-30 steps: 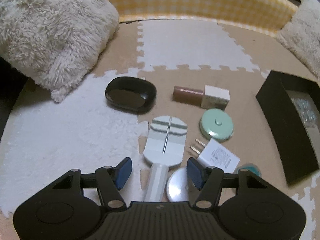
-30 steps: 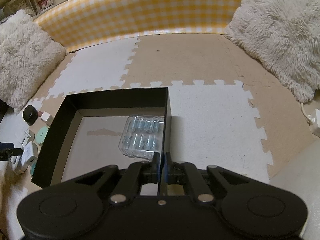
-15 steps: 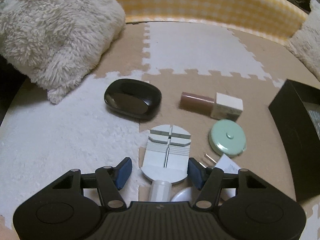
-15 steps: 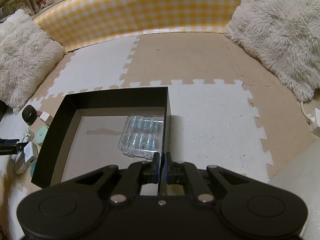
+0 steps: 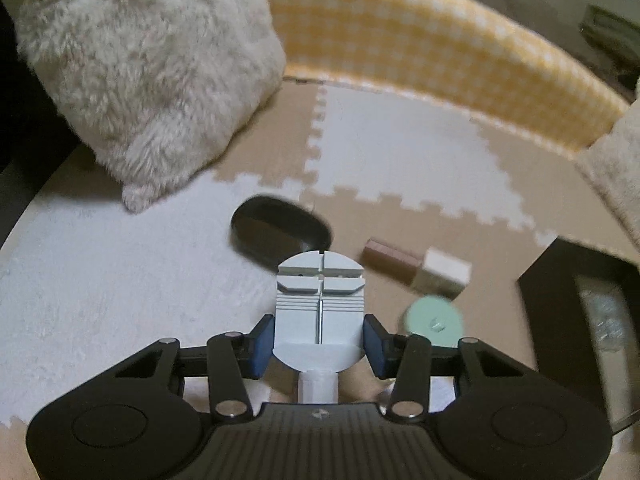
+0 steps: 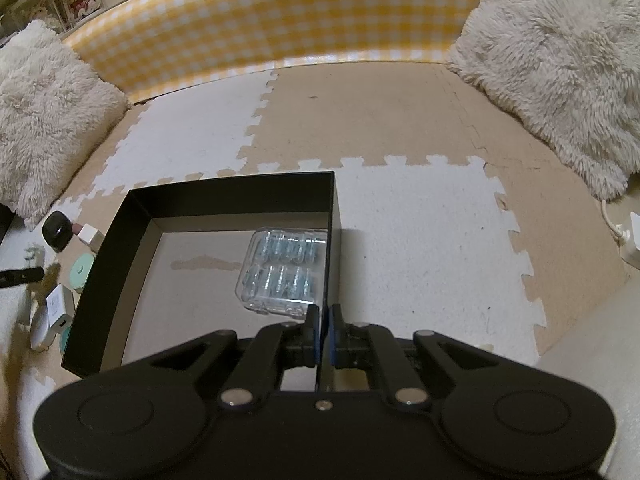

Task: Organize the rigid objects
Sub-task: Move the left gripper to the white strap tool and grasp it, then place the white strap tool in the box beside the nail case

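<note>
My left gripper (image 5: 319, 344) is shut on a pale grey watch-link tool (image 5: 320, 304), with its blue pads against both sides, lifted above the mat. Behind it lie a black oval case (image 5: 276, 234), a brown-and-white bottle (image 5: 414, 270) and a mint round case (image 5: 432, 320). My right gripper (image 6: 325, 328) is shut on the right wall of the black box (image 6: 116, 240). A clear plastic case (image 6: 282, 270) lies inside the box. A white plug adapter (image 6: 60, 306) lies left of the box.
Fluffy cream pillows lie at the left (image 5: 140, 68) and right (image 6: 560, 60). A yellow checked bumper (image 6: 280, 20) rims the foam puzzle mat (image 6: 420, 240). The black box shows at the right of the left wrist view (image 5: 560, 320).
My left gripper closed on the watch-link tool and lifted it off the mat; the view swung forward and left. My right gripper stayed shut on the box wall.
</note>
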{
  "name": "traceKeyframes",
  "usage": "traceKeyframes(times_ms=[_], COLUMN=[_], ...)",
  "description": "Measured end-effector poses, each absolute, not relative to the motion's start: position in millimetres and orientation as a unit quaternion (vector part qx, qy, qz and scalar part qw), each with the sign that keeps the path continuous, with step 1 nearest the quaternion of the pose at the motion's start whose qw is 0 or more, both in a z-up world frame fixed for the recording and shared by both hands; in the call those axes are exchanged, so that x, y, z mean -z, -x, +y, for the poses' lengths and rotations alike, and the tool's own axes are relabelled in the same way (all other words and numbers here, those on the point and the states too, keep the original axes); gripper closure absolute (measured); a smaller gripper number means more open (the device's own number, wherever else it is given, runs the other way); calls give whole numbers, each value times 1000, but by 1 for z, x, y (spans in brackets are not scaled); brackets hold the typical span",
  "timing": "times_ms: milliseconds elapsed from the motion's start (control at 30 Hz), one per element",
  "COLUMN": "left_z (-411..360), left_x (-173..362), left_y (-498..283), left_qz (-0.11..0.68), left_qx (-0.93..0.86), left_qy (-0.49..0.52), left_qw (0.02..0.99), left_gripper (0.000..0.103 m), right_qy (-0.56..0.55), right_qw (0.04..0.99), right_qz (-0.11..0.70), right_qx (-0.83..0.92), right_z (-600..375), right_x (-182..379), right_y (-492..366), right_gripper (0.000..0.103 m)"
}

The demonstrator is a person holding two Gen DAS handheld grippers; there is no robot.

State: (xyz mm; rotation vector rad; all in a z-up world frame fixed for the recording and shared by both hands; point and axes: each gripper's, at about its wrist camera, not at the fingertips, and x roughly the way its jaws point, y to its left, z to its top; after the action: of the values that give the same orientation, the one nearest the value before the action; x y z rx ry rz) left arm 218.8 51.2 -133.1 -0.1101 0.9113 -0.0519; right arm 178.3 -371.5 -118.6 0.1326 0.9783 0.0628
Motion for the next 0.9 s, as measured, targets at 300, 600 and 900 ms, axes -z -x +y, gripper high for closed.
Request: traceKeyframes(times_ms=[300, 600, 900], left_z=[21, -47, -154], left_x=[90, 68, 72], left_y=[-198, -176, -187], left_qz=[401, 408, 432], left_qx=[73, 161, 225], left_qy=[89, 121, 97], left_qw=[909, 890, 868], left_gripper=[55, 56, 55], right_qy=[-66, -62, -58], right_qw=[880, 879, 878], right_qz=[470, 472, 474], right_qx=[-29, -27, -30], right_z=[-371, -370, -370], right_x=[119, 119, 118], right_y=[-178, -179, -180], right_gripper=[98, 98, 98])
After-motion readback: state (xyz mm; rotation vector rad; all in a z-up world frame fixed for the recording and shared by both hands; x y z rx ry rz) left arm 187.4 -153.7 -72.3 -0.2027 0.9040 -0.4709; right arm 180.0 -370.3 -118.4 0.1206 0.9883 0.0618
